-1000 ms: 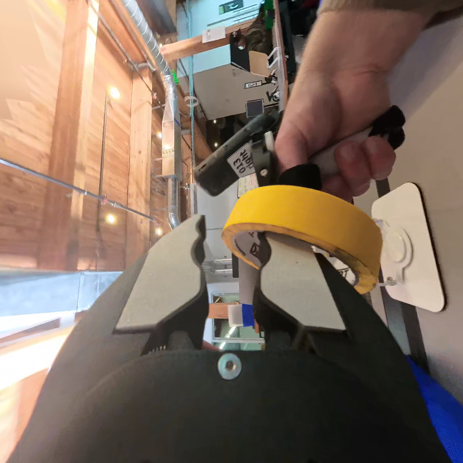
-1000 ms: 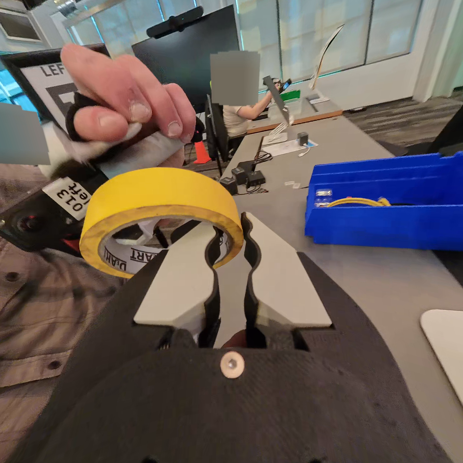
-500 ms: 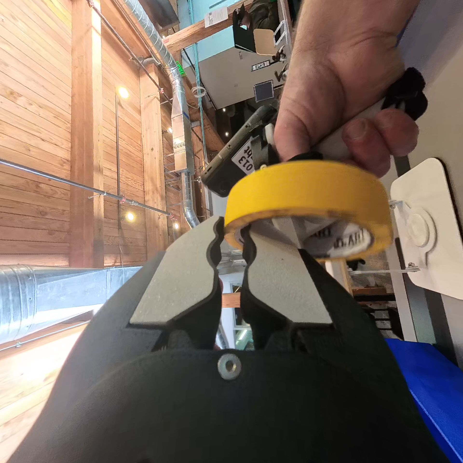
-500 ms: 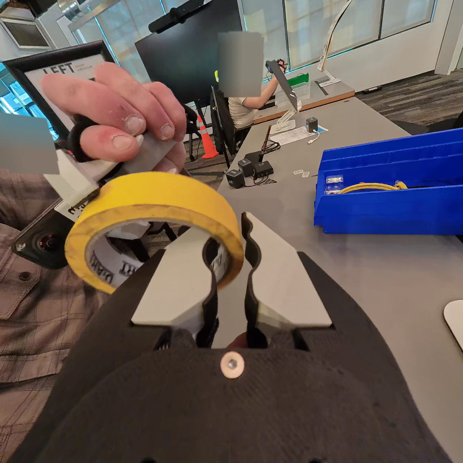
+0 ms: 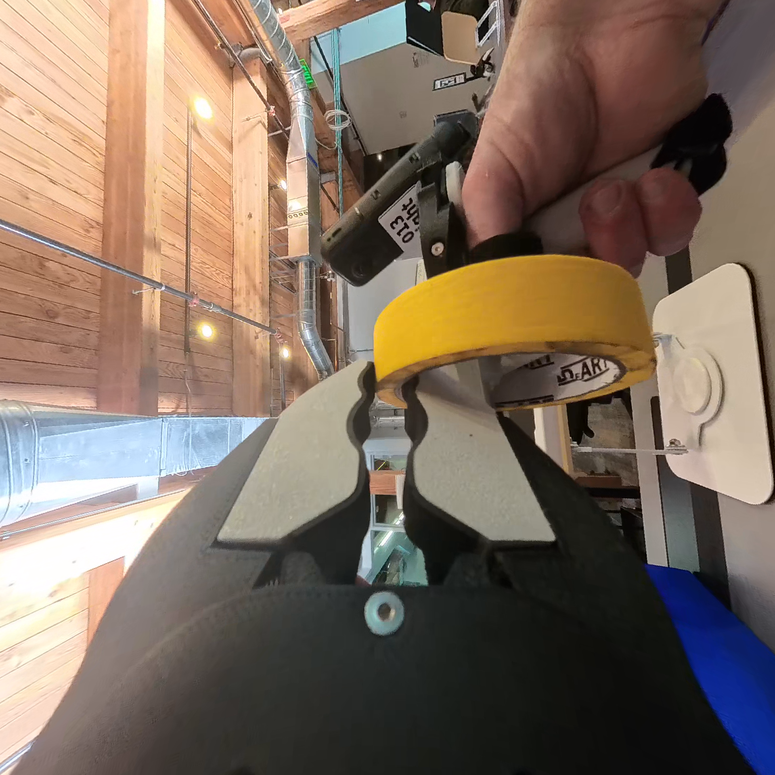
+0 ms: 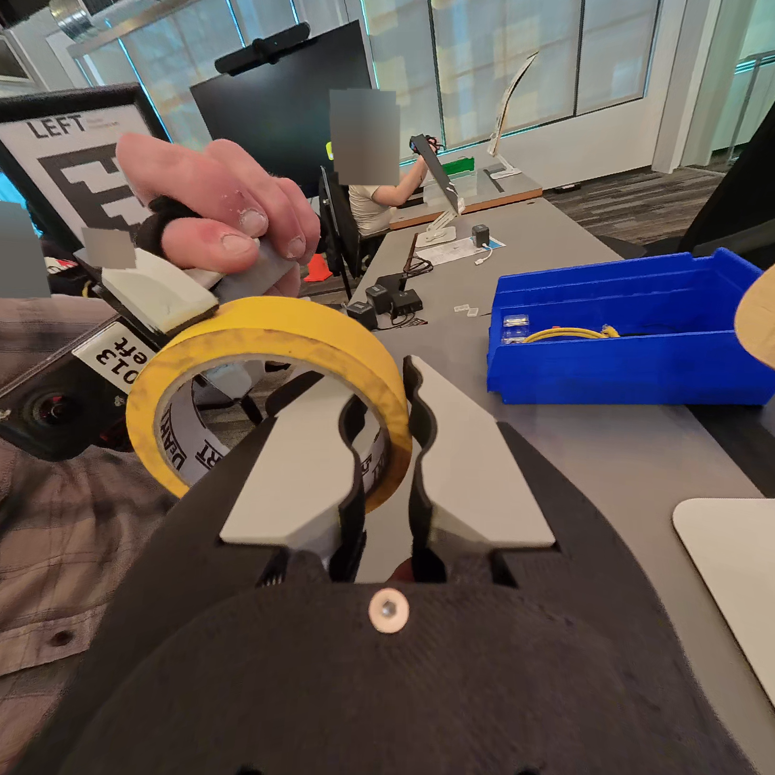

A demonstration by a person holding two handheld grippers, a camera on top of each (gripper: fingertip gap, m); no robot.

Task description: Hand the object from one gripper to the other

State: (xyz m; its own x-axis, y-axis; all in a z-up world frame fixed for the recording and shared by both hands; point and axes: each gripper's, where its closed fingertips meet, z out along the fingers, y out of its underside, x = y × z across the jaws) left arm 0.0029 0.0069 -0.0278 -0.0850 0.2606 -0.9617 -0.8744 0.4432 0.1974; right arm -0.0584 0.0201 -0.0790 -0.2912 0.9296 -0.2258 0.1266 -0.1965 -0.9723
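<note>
Narrowed over the last second from wide open to a slim gap: left gripper (image 5: pixel 388 390), tips now nipping the near wall of the tape (image 5: pixel 511 310). Tipped further on edge too, as seen from the right wrist.

Right gripper (image 6: pixel 396 377) equally narrow, one finger inside the ring and one outside, clamped on the opposite wall. Held from both sides at once, then, in the air above the table (image 6: pixel 545 482) and well apart from the blue bin (image 6: pixel 629 369).

Probably light, and stiff across the wall thanks to the card core. Would likely flex if squeezed across the whole ring. Unlikely to slip, but liable to pivot about a single pinch point. Best taken as here, across the wall, though deeper between the pads than the left's tip-only bite.

Left hand (image 6: pixel 218 201) wrapped over its handle, tool rolled onto its side and aimed at the other. Right hand (image 5: pixel 587 126) closed round its handle, tool roughly level, facing back.
</note>
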